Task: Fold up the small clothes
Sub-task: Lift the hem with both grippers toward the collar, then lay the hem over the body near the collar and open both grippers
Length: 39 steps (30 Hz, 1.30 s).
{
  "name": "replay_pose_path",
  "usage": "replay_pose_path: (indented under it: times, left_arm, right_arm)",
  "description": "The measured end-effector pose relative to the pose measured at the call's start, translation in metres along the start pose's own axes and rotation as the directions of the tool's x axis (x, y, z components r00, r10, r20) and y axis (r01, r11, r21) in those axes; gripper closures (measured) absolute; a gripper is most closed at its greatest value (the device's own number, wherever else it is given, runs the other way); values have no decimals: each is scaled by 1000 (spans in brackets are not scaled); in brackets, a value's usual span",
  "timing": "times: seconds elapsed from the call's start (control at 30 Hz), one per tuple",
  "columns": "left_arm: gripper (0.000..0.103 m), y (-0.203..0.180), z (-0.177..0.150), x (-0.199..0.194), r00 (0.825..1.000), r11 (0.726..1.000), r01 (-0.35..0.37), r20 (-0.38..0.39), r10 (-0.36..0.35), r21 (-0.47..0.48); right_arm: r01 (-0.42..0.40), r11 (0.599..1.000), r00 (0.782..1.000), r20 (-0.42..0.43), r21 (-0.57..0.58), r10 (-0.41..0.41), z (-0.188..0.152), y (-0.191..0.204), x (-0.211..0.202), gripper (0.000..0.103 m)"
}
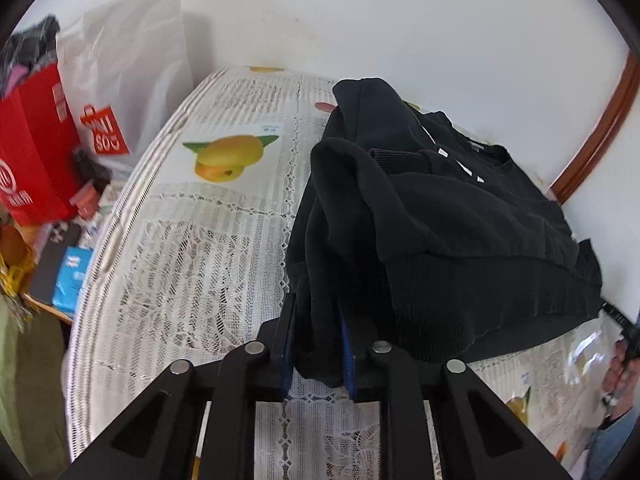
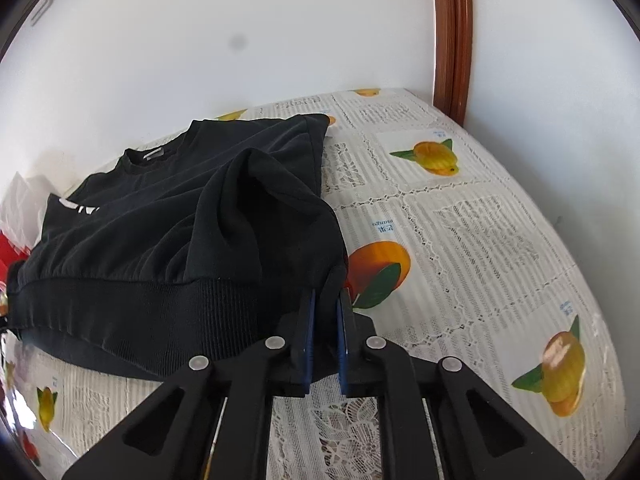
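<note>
On the left, beyond the edge of the worktop (image 1: 176, 240) with its lace-and-fruit cover, a red bag (image 1: 32, 152) and a white shopping bag (image 1: 120, 80) stand on a lower surface crowded with small clutter, none of it part of the job; the left tongs (image 1: 318, 344) are clenched on the near left corner of the black sweatshirt (image 1: 460, 232), dark fabric bunched between the blue pads and hanging just below them; the garment itself lies on the worktop toward the back wall, neckline away from the cameras, ribbed hem nearest, white lettering showing on the chest; both sleeves appear already turned in over the body, the left one lying as a humped fold across the front, the right one (image 2: 260, 200) doing the same in the right wrist view; so the narrowing folds look done, though loosely, with ridges standing up rather than lying flat; further right, the right tongs (image 2: 325, 336) are likewise clenched on the sweatshirt's near right corner at the hem, cloth pinched between the pads; with both hem corners gripped, the step in hand reads as carrying the hem up toward the collar; what remains, by my judgement, is that lengthwise fold, a smoothing of the humps, and any further garments, of which none can be seen on the worktop
</note>
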<state>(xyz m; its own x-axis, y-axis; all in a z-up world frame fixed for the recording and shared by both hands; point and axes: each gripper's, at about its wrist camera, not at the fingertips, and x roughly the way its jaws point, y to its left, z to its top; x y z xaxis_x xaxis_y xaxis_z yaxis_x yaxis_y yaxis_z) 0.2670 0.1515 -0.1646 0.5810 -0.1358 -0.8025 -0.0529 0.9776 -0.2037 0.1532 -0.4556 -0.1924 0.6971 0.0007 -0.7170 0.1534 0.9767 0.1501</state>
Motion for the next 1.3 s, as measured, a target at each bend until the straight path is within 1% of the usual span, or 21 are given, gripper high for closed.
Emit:
replay_pose_path:
  times: [0.07,0.2,0.3,0.43,0.53,0.63,0.7,0.77,0.83,0.9,0.93,0.97,1.0,1.03,1.07,1.17,1.3]
  left_arm:
    - [88,-3,-2,-4,1000,1000,-7,0,7,13]
    - [89,-3,-14,-15,1000,1000,7,-11,-6,13]
    - [89,-4,-30,-27,1000,1000,11,-19,-10,24]
    - [89,-8,-52,-42,1000,999,-1,-24,2,46]
    - [89,-10,-70,-55,1000,998,0,-25,2,59]
    - [88,-9,-85,-68,1000,998,19,-22,-17,65]
    - [88,-8,-93,-75,999,998,31,-24,-30,63]
    - [86,-9,-98,-80,999,997,33,-21,-31,75]
    - [80,-9,-101,-88,1000,997,16,-7,-16,80]
    - [76,-7,-101,-96,1000,998,7,12,-8,61]
    - [72,-5,-101,-102,1000,999,10,24,-11,45]
    - [69,-4,-102,-106,999,999,15,35,-16,35]
    - [64,-2,-102,-112,998,999,22,53,-23,26]
    - [60,-3,-102,-115,998,999,25,61,-27,26]
    - [60,-4,-102,-118,997,999,27,67,-29,29]
    - [60,-10,-105,-126,996,998,38,82,-41,42]
    - [60,-20,-109,-133,993,994,74,87,-81,82]
  right_arm:
    - [-3,1000,1000,3,-3,3,-3,-1,-5,95]
    - [8,1000,1000,2,4,-8,-12,-5,-15,95]
    - [26,1000,1000,3,-1,-26,-22,-6,-27,95]
    - [64,997,998,11,-42,-63,-41,-5,-46,95]
    - [71,996,997,11,-49,-71,-55,-7,-61,95]
    - [88,994,996,10,-59,-88,-68,-11,-73,95]
    - [111,992,994,-12,-67,-112,-76,-13,-78,93]
    - [130,989,991,-2,-74,-130,-80,-13,-89,92]
    - [152,986,988,25,-68,-151,-82,-11,-107,89]
    - [118,991,991,68,-55,-114,-81,-7,-121,86]
    - [97,994,992,91,-53,-92,-81,-3,-128,84]
    - [70,995,992,112,-67,-62,-81,6,-136,84]
    - [45,995,992,125,-86,-34,-82,14,-142,84]
    - [12,994,991,135,-107,3,-83,23,-146,84]
    - [-38,991,990,134,-128,55,-87,34,-149,84]
    - [-141,977,986,70,-162,154,-99,63,-134,84]
    - [-173,962,985,-26,-211,171,-119,94,-99,91]
